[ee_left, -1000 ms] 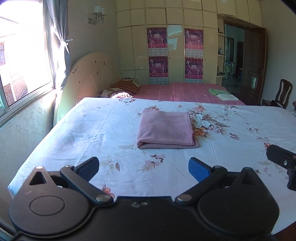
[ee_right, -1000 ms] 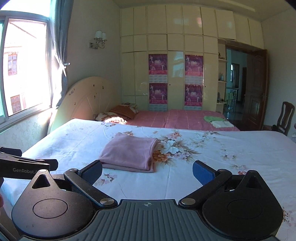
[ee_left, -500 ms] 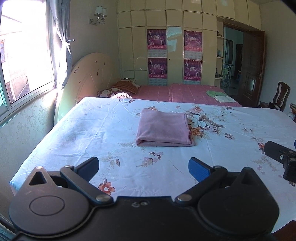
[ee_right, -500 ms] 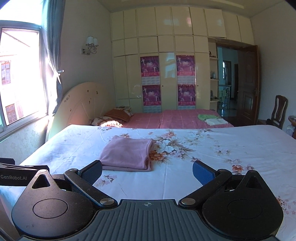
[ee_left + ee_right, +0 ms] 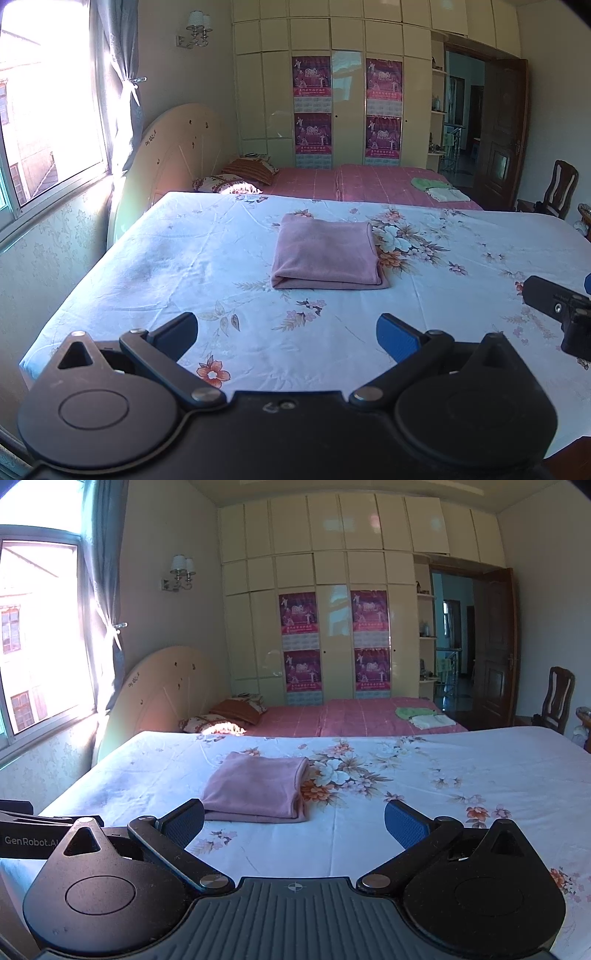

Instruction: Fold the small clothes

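A pink cloth (image 5: 327, 254) lies folded into a neat rectangle on the floral white sheet (image 5: 184, 266), ahead of both grippers; it also shows in the right wrist view (image 5: 256, 790). My left gripper (image 5: 286, 334) is open and empty, held above the sheet near its front edge, well short of the cloth. My right gripper (image 5: 293, 823) is open and empty, also back from the cloth. The right gripper's body shows at the right edge of the left wrist view (image 5: 561, 314); the left one's body shows at the left of the right wrist view (image 5: 33, 834).
A second bed with a pink cover (image 5: 369, 182) lies beyond, with pillows (image 5: 243, 173) and folded green and white cloths (image 5: 439, 190). A rounded headboard (image 5: 173, 155), window and wall are at the left. A wooden chair (image 5: 557, 192) and door are at the right.
Both grippers have drawn back and risen a little from the folded cloth, which now looks smaller and farther. The cloth has not moved. Both jaws stay open.
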The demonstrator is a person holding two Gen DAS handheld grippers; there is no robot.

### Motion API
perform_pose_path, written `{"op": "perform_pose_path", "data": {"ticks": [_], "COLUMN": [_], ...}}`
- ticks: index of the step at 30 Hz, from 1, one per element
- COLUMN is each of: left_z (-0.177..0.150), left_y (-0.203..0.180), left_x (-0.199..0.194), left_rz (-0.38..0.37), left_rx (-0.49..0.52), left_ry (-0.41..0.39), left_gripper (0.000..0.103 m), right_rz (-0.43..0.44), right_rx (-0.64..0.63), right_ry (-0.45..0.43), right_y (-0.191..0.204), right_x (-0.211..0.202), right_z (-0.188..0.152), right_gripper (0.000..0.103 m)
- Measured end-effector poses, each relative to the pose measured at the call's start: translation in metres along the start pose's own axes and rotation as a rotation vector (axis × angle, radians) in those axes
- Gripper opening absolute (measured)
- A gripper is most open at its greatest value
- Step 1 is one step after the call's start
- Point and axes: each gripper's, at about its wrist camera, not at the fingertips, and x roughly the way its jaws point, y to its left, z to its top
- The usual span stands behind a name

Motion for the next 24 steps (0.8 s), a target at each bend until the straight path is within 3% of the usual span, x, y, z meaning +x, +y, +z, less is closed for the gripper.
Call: {"op": "perform_pose_path", "data": {"ticks": [24], "left_z": [0.0002], "left_y": [0.0015], "left_x": [0.0030], "left_rz": [0.010], "left_rx": [0.002], "left_ry": [-0.002], "left_gripper": [0.103], "right_rz": [0.006], "right_rx": [0.000], "right_ry": [0.011], "right_y": [0.0017], "right_x": [0.0081], "right_z": [0.0002], "right_gripper": [0.103]}}
